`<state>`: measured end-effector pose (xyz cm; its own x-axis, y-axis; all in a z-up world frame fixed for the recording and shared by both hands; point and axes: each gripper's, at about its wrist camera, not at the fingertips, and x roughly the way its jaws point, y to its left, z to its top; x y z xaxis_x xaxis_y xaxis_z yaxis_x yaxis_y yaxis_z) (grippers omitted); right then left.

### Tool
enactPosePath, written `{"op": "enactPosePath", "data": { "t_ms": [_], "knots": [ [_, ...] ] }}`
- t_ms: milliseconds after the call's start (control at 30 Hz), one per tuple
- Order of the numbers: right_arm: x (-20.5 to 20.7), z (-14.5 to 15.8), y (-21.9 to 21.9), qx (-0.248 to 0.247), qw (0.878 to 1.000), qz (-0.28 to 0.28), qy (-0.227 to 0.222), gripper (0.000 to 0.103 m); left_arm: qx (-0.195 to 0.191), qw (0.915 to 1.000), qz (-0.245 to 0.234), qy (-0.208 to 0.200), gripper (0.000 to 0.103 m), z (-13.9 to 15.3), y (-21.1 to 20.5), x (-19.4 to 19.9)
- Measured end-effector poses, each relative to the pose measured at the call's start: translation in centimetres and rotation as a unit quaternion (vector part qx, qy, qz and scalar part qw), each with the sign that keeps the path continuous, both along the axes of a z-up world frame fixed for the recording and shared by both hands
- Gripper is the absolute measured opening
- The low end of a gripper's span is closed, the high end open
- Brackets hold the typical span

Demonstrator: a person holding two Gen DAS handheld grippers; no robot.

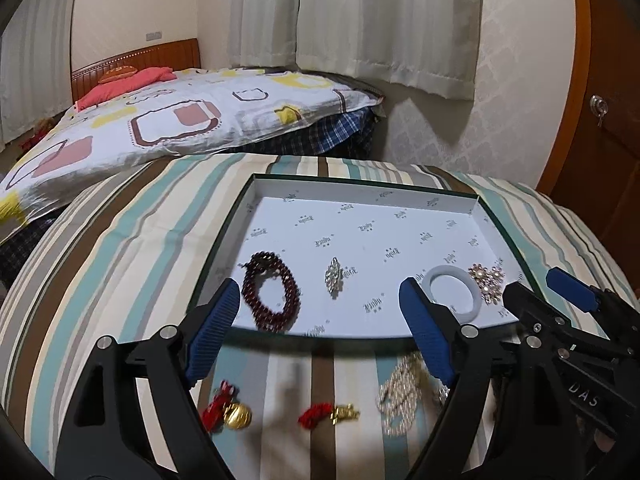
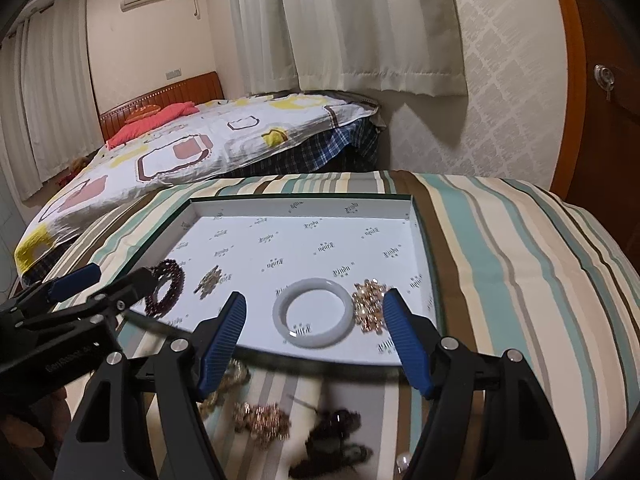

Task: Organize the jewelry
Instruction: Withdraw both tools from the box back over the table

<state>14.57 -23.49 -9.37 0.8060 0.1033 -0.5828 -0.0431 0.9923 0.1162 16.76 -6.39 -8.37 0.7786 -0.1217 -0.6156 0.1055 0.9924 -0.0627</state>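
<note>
Evidently between placements: both the left hand-held gripper (image 1: 320, 304) and right hand-held gripper (image 2: 314, 316) hang spread and empty over the tray (image 1: 360, 190), four pieces inside. Next, pinch the pearl strand (image 1: 400, 396) lying on the striped bed.

The left gripper (image 1: 320, 316) has its blue-padded jaws spread wide, nothing between them, pointing toward twelve o'clock and tilted downward. The right gripper (image 2: 314, 328) sits just beside it at three o'clock, jaws likewise apart and empty, angled down alike.
</note>
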Motion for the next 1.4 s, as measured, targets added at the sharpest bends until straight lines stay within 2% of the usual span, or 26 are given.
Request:
{"op": "enactPosePath", "data": {
  "t_ms": [400,700,1000,1400],
  "knots": [
    [-4.6,-0.7,-0.2,-0.007,1.000,-0.003,-0.004,0.069,0.011,0.9996,0.025,0.006,0.080,-0.6,3.3,-5.8],
    [-6.8,-2.4,0.1,-0.005,1.000,0.000,0.009,0.069,0.015,0.9984,0.047,0.026,0.080,-2.3,5.8,-8.0],
    [-7.1,-3.2,0.0,-0.006,1.000,-0.004,0.018,0.069,0.002,0.9964,0.066,0.054,0.080,-4.0,7.2,-7.4],
    [-6.0,-4.3,-0.5,-0.002,0.999,-0.006,0.036,0.069,0.016,0.9954,0.058,0.075,0.080,-5.3,6.5,-3.9]
  ]
}}
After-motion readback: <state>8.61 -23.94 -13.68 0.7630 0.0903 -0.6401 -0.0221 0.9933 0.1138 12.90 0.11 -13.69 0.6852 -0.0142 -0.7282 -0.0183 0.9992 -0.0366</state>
